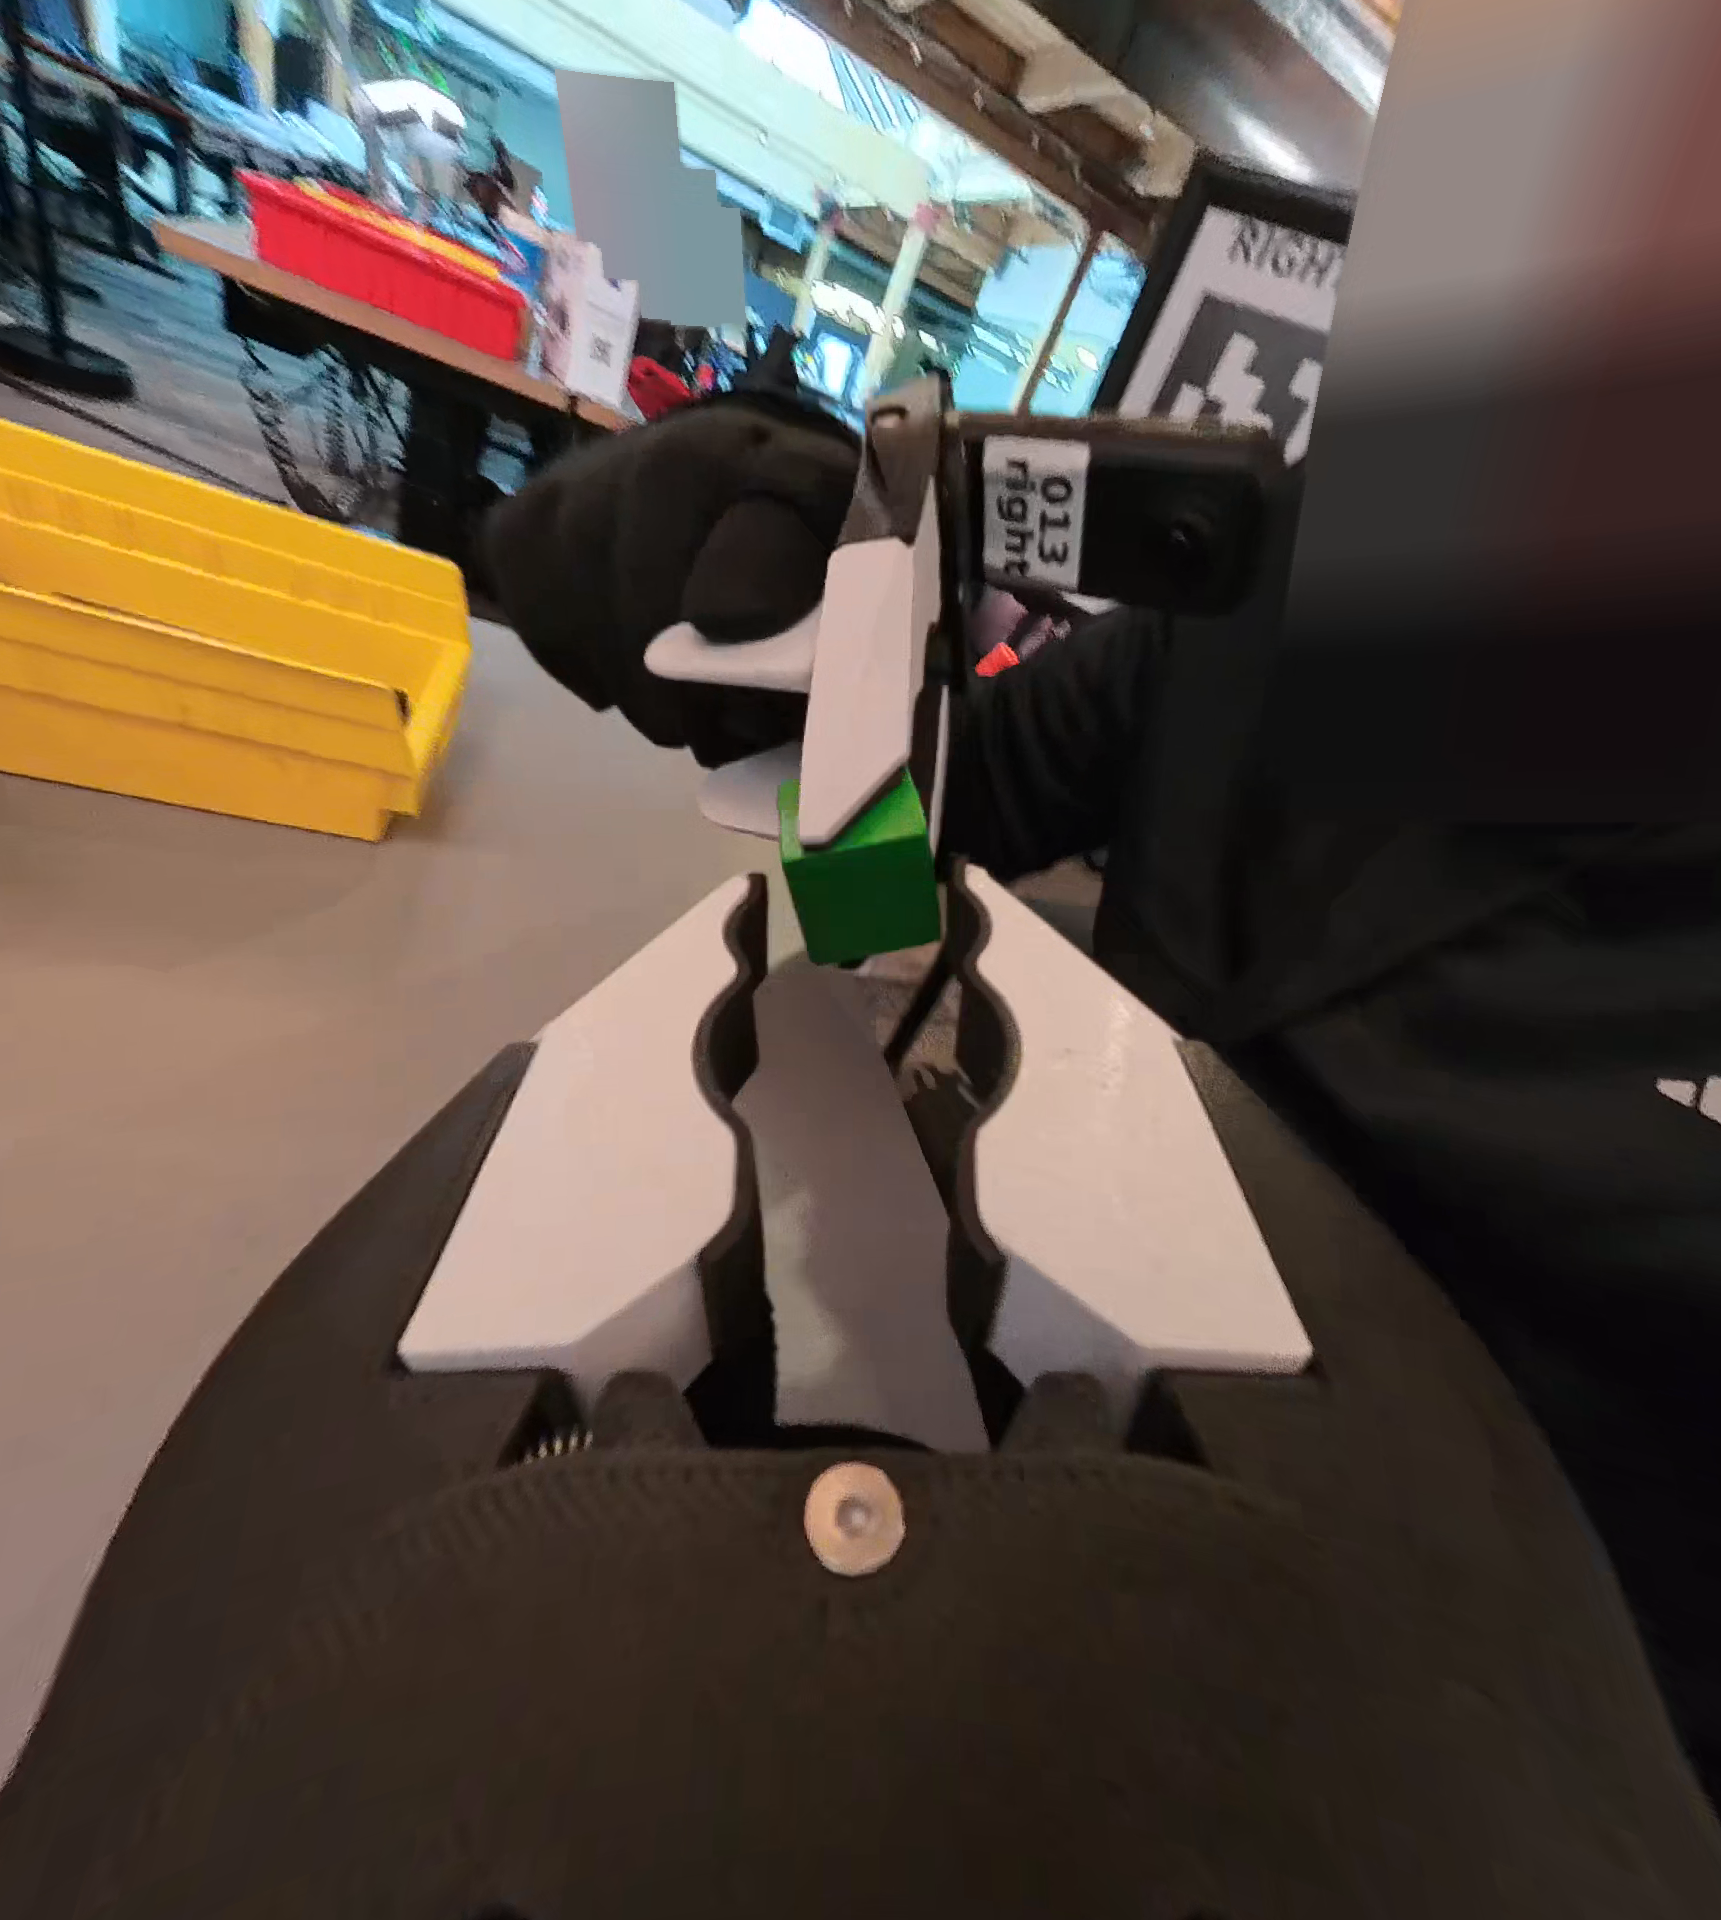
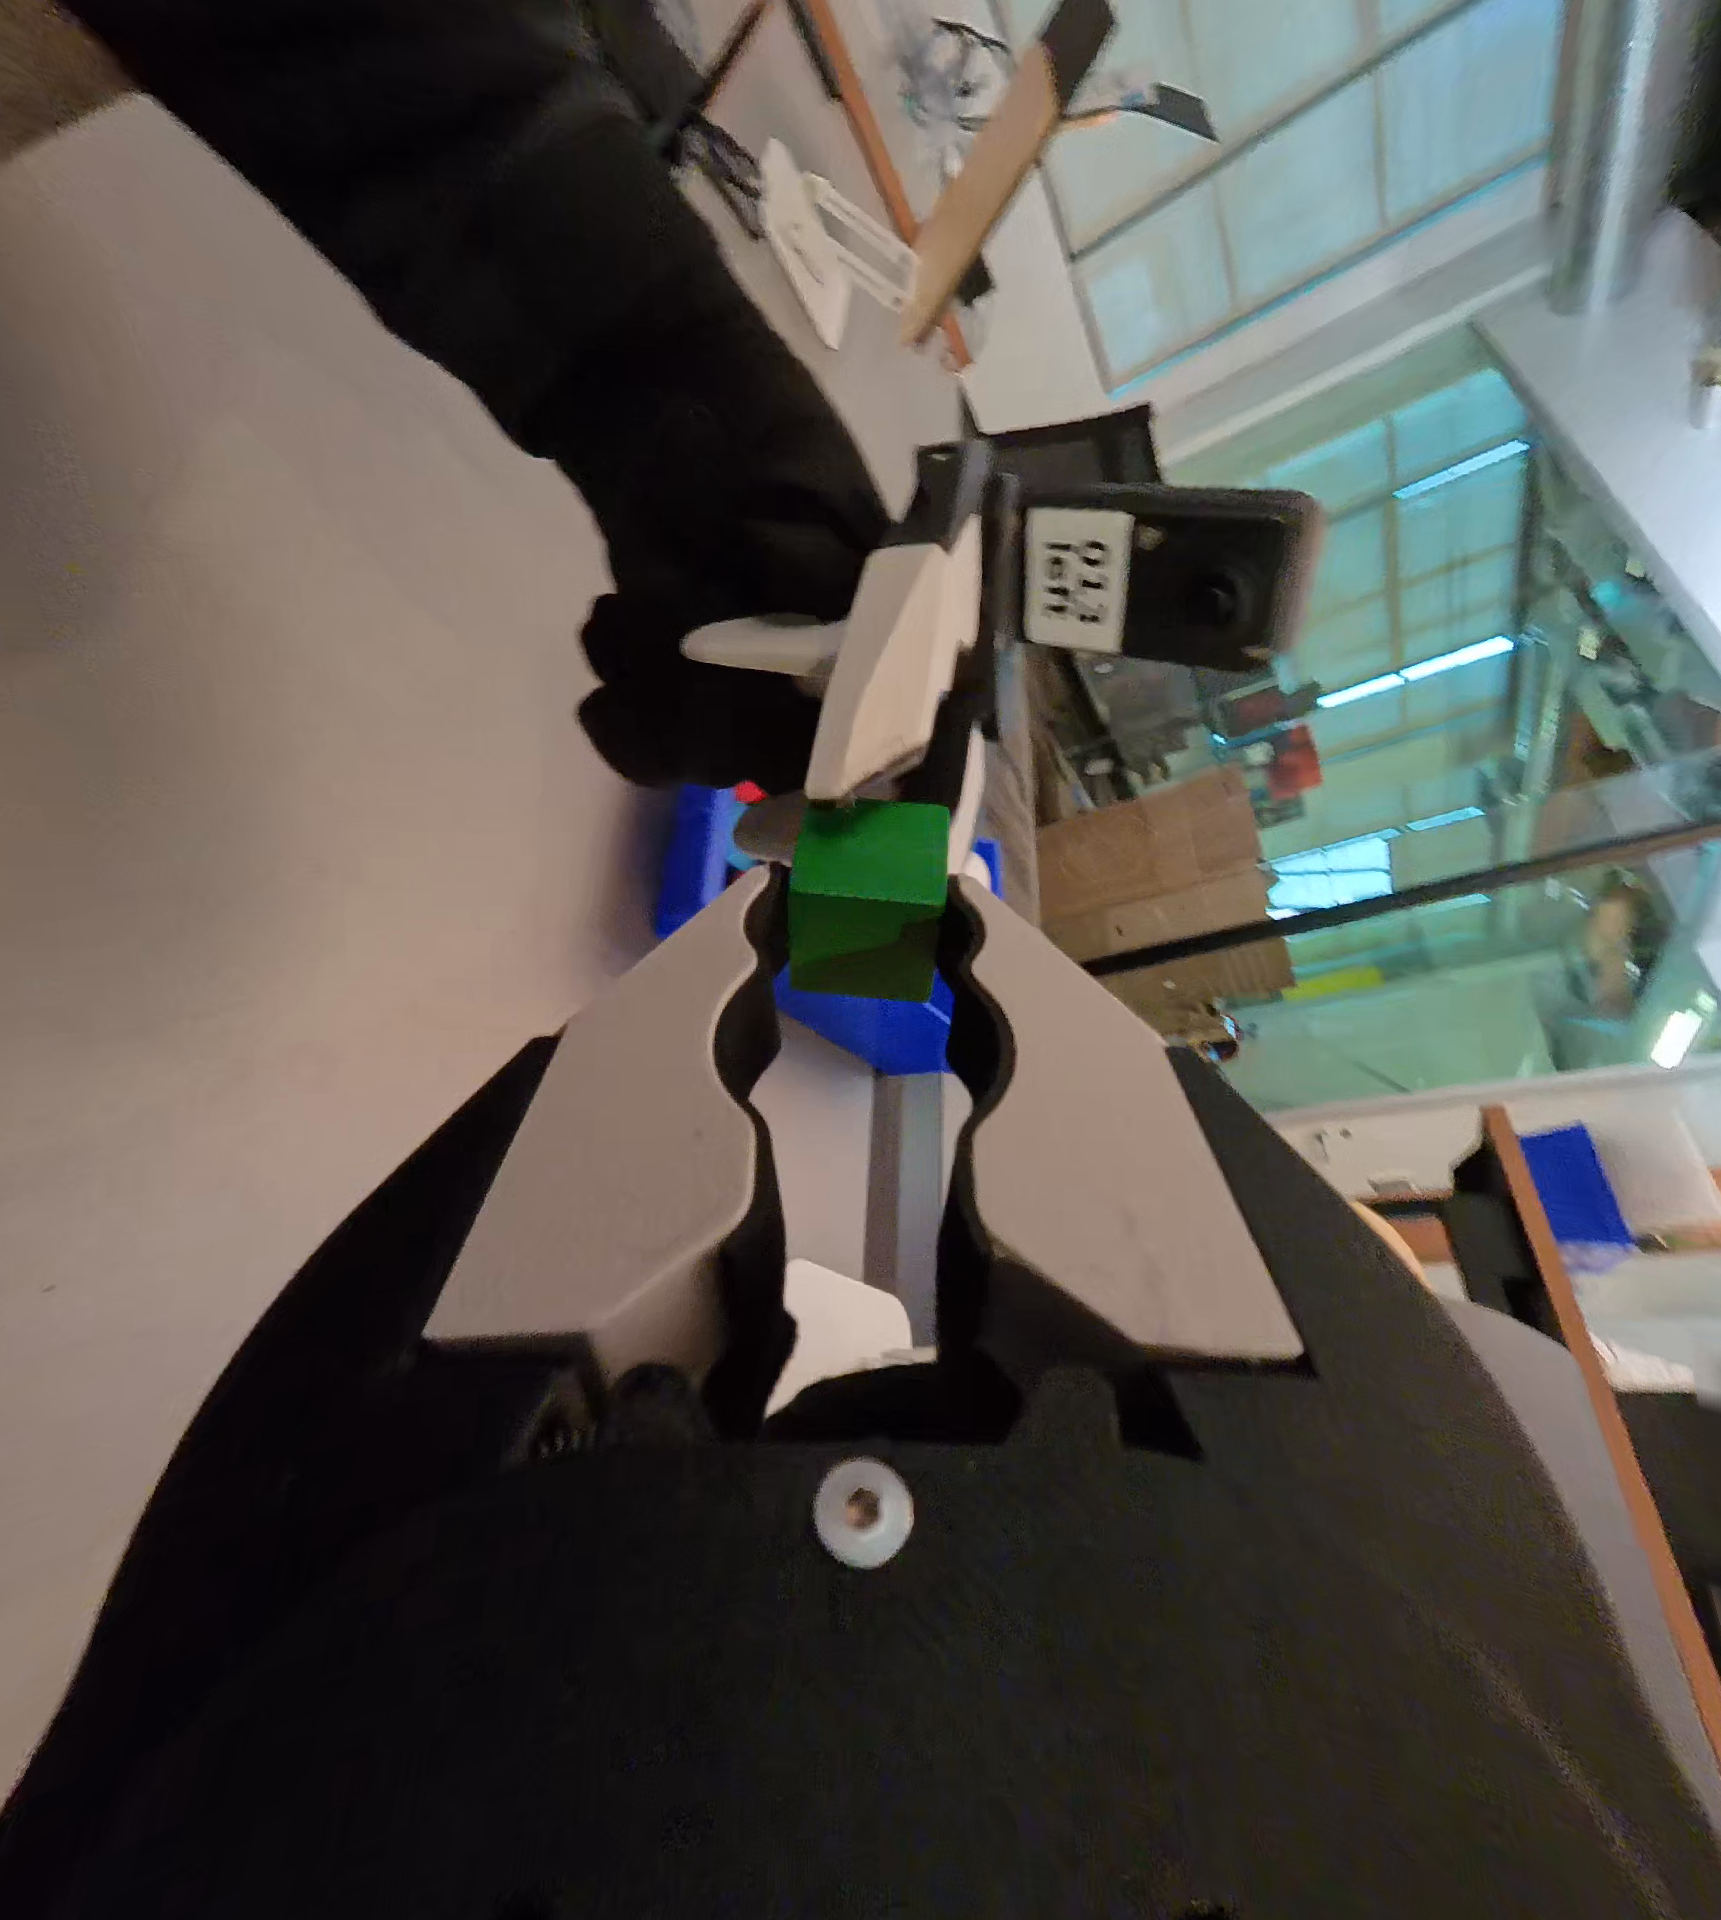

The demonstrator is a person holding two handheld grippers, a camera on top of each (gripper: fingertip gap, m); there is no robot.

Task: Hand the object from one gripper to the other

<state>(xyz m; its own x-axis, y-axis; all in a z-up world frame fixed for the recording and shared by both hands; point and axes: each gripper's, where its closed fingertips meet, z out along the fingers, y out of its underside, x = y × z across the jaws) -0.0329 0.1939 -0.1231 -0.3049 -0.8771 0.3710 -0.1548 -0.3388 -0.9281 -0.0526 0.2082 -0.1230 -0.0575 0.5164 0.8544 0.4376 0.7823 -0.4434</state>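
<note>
Closing in from two sides, I am holding both grippers on the cube (image 1: 861, 894), which is hanging in the air above the table (image 1: 160, 1039), not resting on anything.

My right gripper (image 2: 858, 883) is pinching narrow around the cube: in its own view the green block is sitting between the tips, pressed against one pad with only a sliver of gap at the other. From the left wrist view its white fingers (image 1: 866, 707) are coming down from above the cube, one in front of it and one behind.

My left gripper (image 1: 861, 883) is also standing narrow, its tips flanking the cube's lower half. A thin gap seems to be showing on either side, but the edges are blurred there, so I cannot tell whether these jaws are already biting or only bracketing.

I am judging the handover as midway. The pickup and the meeting of the grippers are done. What is remaining is a sure clamp by the left, then the right letting go and drawing back from the cube.

Yellow bins (image 1: 160, 644) are lying well apart from the cube, and a blue bin (image 2: 887, 1029) is sitting beneath it.
</note>
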